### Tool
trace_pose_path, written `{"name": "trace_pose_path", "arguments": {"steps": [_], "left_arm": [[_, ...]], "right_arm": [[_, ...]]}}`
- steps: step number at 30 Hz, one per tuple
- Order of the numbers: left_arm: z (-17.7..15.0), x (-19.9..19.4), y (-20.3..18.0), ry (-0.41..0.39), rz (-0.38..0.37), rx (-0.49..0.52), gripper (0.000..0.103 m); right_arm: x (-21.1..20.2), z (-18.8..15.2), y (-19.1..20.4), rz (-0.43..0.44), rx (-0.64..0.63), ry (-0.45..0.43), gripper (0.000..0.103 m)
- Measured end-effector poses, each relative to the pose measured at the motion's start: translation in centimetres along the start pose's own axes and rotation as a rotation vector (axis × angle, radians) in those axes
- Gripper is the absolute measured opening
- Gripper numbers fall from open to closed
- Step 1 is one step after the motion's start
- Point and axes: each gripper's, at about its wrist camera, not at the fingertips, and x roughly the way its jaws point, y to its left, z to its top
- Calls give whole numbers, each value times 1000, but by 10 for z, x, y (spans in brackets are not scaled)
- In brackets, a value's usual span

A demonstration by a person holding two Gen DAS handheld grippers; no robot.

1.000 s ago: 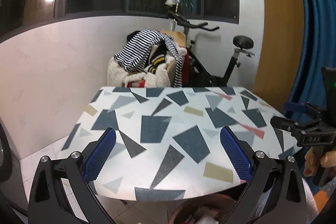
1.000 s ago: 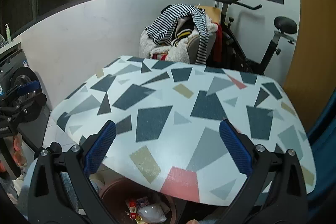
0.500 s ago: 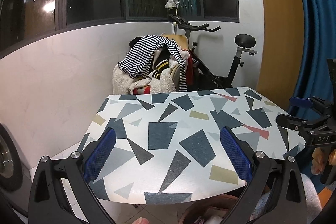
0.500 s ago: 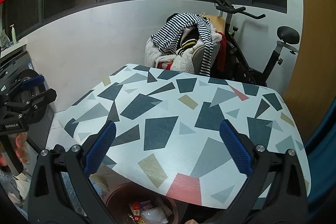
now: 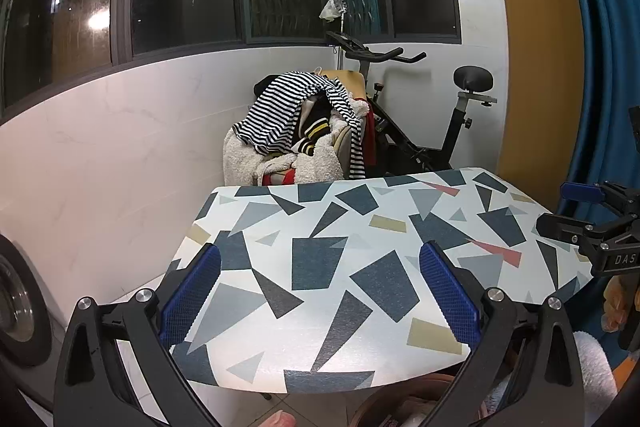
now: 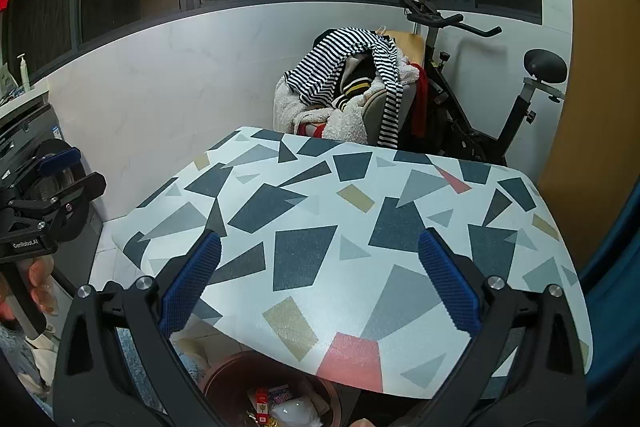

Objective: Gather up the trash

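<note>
A brown bin (image 6: 216, 383) stands on the floor under the near edge of the patterned table (image 6: 320, 211); wrappers and a white bag (image 6: 292, 409) lie inside it. The bin's rim (image 5: 384, 397) also shows low in the left wrist view. My left gripper (image 5: 318, 293) hangs open above the table's near edge, nothing between its blue pads. My right gripper (image 6: 318, 291) is open too and holds nothing. The left gripper (image 6: 48, 187) shows at the left edge of the right wrist view, and the right gripper (image 5: 580, 211) at the right edge of the left wrist view.
Behind the table (image 5: 340, 227) stand a chair heaped with clothes (image 5: 300, 131) and an exercise bike (image 5: 420, 131). A white wall runs along the left, a washing machine (image 5: 12, 299) sits low left, a blue curtain (image 5: 600, 67) hangs at right.
Both grippers have risen and drawn back from the table, so more wall and window show. Both stay open with nothing in them.
</note>
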Motion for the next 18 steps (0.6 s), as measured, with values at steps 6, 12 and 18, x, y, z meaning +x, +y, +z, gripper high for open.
{"name": "trace_pose_path", "arguments": {"steps": [6, 12, 18], "left_arm": [[1, 1, -1, 9, -4, -4, 97], [1, 1, -3, 9, -1, 2, 97], [1, 1, -4, 10, 0, 7, 97]], "right_arm": [[0, 0, 0, 1, -1, 0, 97], [0, 0, -1, 1, -1, -1, 97], [-2, 0, -3, -3, 4, -5, 97]]}}
